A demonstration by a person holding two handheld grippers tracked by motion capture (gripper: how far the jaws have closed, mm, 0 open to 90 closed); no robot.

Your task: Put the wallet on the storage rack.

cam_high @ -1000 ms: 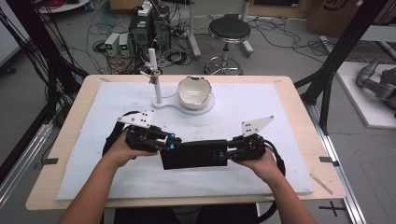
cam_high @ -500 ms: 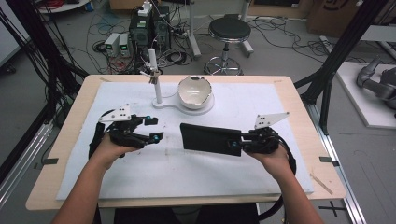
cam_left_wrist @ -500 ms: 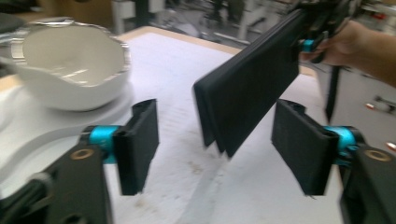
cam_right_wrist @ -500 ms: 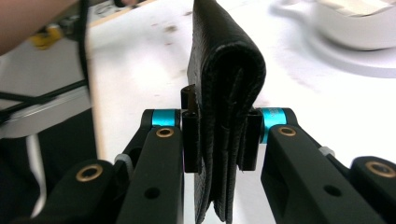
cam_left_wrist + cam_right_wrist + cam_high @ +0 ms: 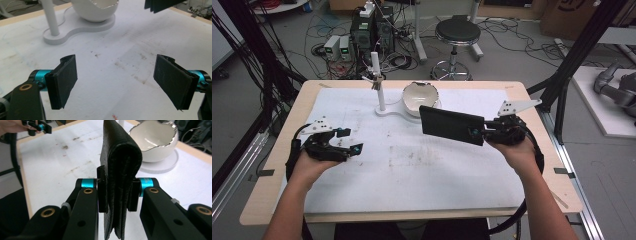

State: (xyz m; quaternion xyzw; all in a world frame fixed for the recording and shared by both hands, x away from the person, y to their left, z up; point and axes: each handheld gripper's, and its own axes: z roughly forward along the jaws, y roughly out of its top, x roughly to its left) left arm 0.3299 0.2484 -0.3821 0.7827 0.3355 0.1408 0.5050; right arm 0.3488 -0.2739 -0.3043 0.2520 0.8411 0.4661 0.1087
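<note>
In the high view, the right gripper (image 5: 482, 132) sits at the right of the table (image 5: 532, 107), clamped on one end of a black wallet (image 5: 451, 124). The wallet juts left from the jaws, its far corner just in front of the white bowl (image 5: 419, 95). The left gripper (image 5: 348, 141) rests well apart at the left, jaws parted, holding nothing.

In the left gripper view, the pads (image 5: 65, 80) stand wide over bare stained sheet (image 5: 120, 62); the bowl's stand (image 5: 75, 31) lies beyond, and the wallet's edge (image 5: 160, 3) hangs at top right.

In the right gripper view, the jaws pinch the folded wallet (image 5: 120, 160) between them, fold uppermost, bowl (image 5: 155, 142) behind to the right.
</note>
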